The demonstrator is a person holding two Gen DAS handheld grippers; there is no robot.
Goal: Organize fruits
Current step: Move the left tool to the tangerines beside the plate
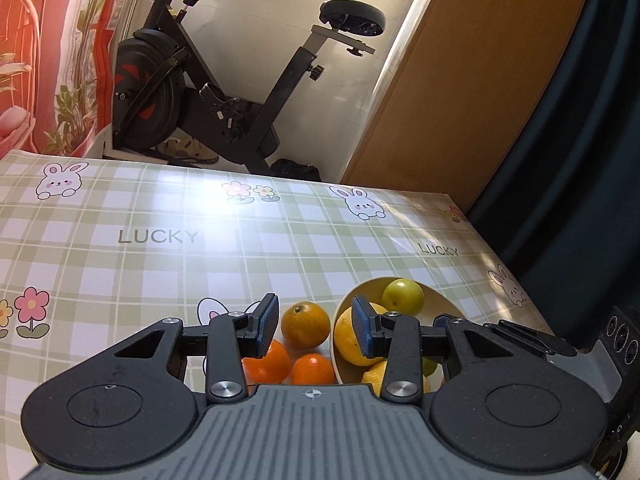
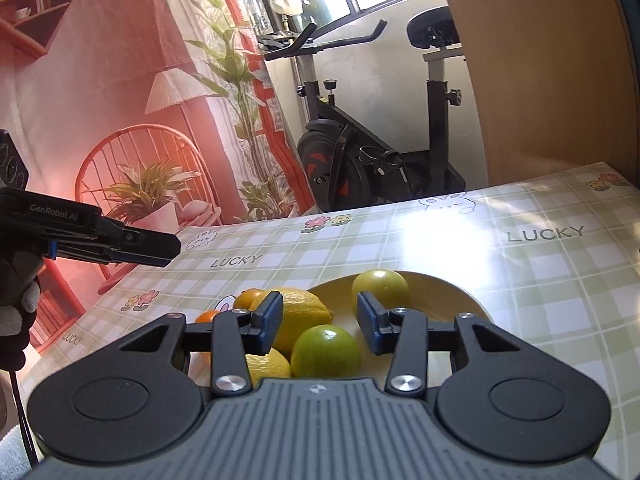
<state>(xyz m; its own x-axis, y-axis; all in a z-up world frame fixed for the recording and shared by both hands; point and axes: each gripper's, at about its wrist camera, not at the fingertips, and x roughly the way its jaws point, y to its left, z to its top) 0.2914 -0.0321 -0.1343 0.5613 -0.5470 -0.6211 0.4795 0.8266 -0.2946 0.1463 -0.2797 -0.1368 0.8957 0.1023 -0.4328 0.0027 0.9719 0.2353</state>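
Jaws of left gripper and right gripper wide apart, empty, above oranges on tabletop and lemons in bowl.

**Fruit crowds the near edge; far tabletop lies bare**

Three oranges sit close together on the checked table, just beside the bowl, leaving only slim gaps among them. Inside the bowl, lemons and a green lime fill the left side; another green fruit sits at the back, with bare bowl floor to the right. Beyond the fruit the tabletop stretches bare to its far edge, where an exercise bike stands behind.
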